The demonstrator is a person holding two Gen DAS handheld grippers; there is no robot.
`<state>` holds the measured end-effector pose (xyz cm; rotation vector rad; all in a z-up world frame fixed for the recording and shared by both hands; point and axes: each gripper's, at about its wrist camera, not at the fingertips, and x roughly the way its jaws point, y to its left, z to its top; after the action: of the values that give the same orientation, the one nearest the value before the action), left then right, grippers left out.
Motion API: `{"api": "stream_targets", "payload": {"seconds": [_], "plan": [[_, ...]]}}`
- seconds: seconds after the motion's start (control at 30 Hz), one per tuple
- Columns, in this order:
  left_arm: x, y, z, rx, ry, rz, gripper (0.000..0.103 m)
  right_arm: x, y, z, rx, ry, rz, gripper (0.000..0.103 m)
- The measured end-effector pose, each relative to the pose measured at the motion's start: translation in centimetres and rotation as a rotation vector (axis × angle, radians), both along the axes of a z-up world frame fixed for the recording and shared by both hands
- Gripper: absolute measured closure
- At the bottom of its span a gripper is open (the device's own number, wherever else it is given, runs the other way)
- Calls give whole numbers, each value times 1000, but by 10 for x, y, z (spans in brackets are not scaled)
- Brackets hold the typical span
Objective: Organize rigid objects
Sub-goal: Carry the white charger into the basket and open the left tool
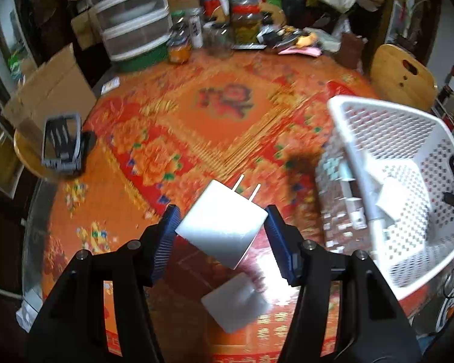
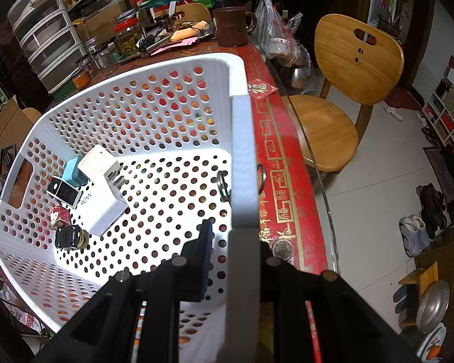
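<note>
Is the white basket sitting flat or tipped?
Tipped: the right claw clamps the white basket rim, and the chargers have collected against one wall.

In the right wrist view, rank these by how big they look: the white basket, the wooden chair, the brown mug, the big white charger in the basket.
1. White basket, though it is nearest
2. Wooden chair
3. Big white charger
4. Brown mug, though it is farther away

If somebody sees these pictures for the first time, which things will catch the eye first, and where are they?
First, the white plug charger held off the table between the pads of the left gripper, prongs pointing away. Next, the white perforated basket, tilted, its rim clamped by the right gripper, with several chargers gathered inside. Under all lies the bright red-orange floral tablecloth.
</note>
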<state>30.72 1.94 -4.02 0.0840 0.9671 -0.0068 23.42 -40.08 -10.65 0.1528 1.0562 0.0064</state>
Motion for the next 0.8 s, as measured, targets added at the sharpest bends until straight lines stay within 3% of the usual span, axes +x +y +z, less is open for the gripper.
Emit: {"api": "stream_targets", "payload": {"seconds": [0.4,0.53,0.7,0.8], "plan": [[-13,-95,46,32,-64,-158,48,0,0,0,-1,1,0,87],[-10,-133,45,45,-54,-221,48,0,0,1,1,0,2,86],[0,-180,35,6,-16,-294,48,0,1,1,4,-1,3,86],[6,-211,21,9,35,-348,48,0,1,2,2,1,7,85]]}}
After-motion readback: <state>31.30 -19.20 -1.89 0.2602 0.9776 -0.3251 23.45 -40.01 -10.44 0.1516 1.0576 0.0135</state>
